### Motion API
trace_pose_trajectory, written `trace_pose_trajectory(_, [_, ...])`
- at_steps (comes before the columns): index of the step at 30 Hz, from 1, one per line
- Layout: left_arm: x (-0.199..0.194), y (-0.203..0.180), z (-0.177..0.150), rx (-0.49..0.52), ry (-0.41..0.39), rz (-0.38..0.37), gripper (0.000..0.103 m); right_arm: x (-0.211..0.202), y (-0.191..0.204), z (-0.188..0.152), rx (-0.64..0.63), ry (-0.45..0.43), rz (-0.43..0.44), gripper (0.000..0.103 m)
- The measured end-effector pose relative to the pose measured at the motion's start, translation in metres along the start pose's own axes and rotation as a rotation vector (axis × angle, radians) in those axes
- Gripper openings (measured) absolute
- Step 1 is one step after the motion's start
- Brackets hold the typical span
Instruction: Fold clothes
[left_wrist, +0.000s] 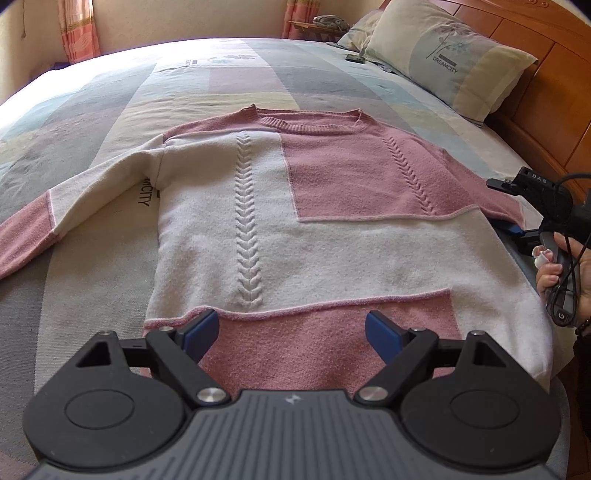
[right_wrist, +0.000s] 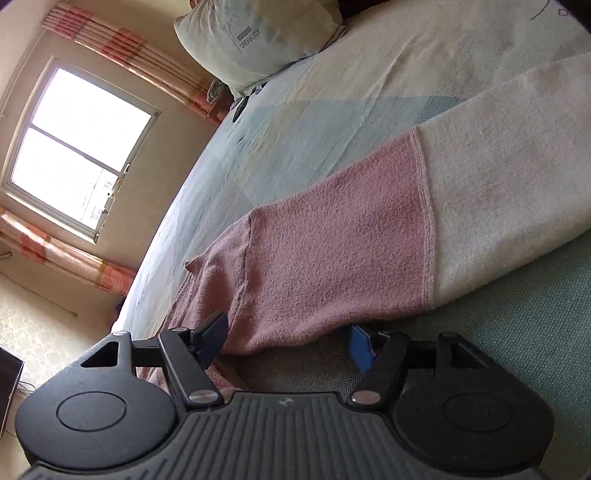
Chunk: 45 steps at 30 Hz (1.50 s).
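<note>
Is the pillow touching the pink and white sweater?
Apart. The left wrist view shows bare bedsheet between the pillow and the sweater.

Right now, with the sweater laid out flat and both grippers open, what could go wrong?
1. The right gripper straddles the pink sleeve near its edge, so closing may pinch only one layer, or the bedsheet too.
2. The left gripper hovers open over the hem; a shallow grab could slip.
3. Uneven lifting may wrinkle the flat sweater.
</note>
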<state>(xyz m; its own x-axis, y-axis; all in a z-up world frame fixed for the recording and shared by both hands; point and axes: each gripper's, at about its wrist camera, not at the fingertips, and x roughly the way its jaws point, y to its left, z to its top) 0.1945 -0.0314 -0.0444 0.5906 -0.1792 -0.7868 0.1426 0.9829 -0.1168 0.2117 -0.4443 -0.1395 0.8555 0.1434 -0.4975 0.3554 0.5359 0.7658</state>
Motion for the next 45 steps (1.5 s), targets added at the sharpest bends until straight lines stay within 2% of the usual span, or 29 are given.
trace_pose_trajectory(1, [0.002, 0.0, 0.0, -0.001, 0.003, 0.001, 0.086, 0.003, 0.002, 0.001, -0.003, -0.023, -0.009, 0.071])
trace_pose_trajectory(2, [0.003, 0.001, 0.0, -0.001, 0.007, 0.002, 0.086, 0.007, 0.004, 0.002, -0.024, -0.037, -0.03, 0.064])
trace_pose_trajectory(4, [0.007, 0.001, 0.001, -0.002, 0.014, 0.005, 0.086, 0.014, 0.007, 0.004, -0.078, -0.052, -0.088, 0.035])
trace_pose_trajectory(5, [0.008, 0.002, 0.001, -0.003, 0.017, 0.006, 0.086, 0.017, 0.005, 0.006, -0.091, -0.045, -0.104, 0.01])
trace_pose_trajectory(6, [0.01, 0.002, 0.001, -0.003, 0.02, 0.007, 0.086, 0.019, 0.001, 0.01, -0.095, -0.038, -0.094, 0.009])
trace_pose_trajectory(8, [0.012, 0.003, 0.001, -0.003, 0.024, 0.012, 0.086, 0.021, -0.004, 0.019, -0.109, -0.032, -0.076, 0.009])
trace_pose_trajectory(11, [0.013, 0.004, 0.003, -0.005, 0.024, 0.015, 0.086, 0.021, 0.006, 0.04, -0.215, -0.073, -0.125, 0.009])
trace_pose_trajectory(15, [0.014, 0.004, 0.004, -0.002, 0.024, 0.018, 0.086, 0.022, 0.011, 0.069, -0.285, -0.136, -0.182, 0.009])
trace_pose_trajectory(19, [0.014, 0.004, 0.004, 0.001, 0.018, 0.017, 0.086, 0.02, 0.013, 0.079, -0.309, -0.111, -0.195, 0.011])
trace_pose_trajectory(21, [0.012, 0.004, 0.004, 0.002, 0.012, 0.014, 0.086, 0.011, 0.012, 0.069, -0.311, -0.059, -0.172, 0.022])
trace_pose_trajectory(23, [0.011, 0.003, 0.004, 0.005, 0.012, 0.008, 0.086, -0.004, 0.009, 0.053, -0.309, -0.005, -0.114, 0.027])
trace_pose_trajectory(29, [0.007, -0.002, -0.001, 0.012, 0.009, -0.009, 0.086, -0.035, 0.005, -0.017, -0.353, 0.152, -0.049, 0.027])
trace_pose_trajectory(31, [0.006, -0.004, -0.002, 0.017, 0.01, -0.01, 0.086, -0.04, 0.01, -0.038, -0.383, 0.166, -0.037, 0.027])
trace_pose_trajectory(36, [0.004, -0.005, -0.004, 0.019, 0.007, -0.008, 0.086, -0.037, 0.042, -0.087, -0.64, 0.123, -0.141, 0.027])
trace_pose_trajectory(40, [0.003, -0.004, -0.005, 0.018, 0.011, -0.004, 0.086, -0.031, 0.061, -0.11, -0.815, 0.082, -0.238, 0.027])
trace_pose_trajectory(44, [0.004, -0.006, -0.006, 0.021, 0.013, -0.008, 0.086, -0.029, 0.064, -0.108, -0.834, 0.105, -0.26, 0.028])
trace_pose_trajectory(45, [0.004, -0.006, -0.007, 0.023, 0.014, -0.009, 0.086, -0.029, 0.063, -0.105, -0.813, 0.123, -0.24, 0.021])
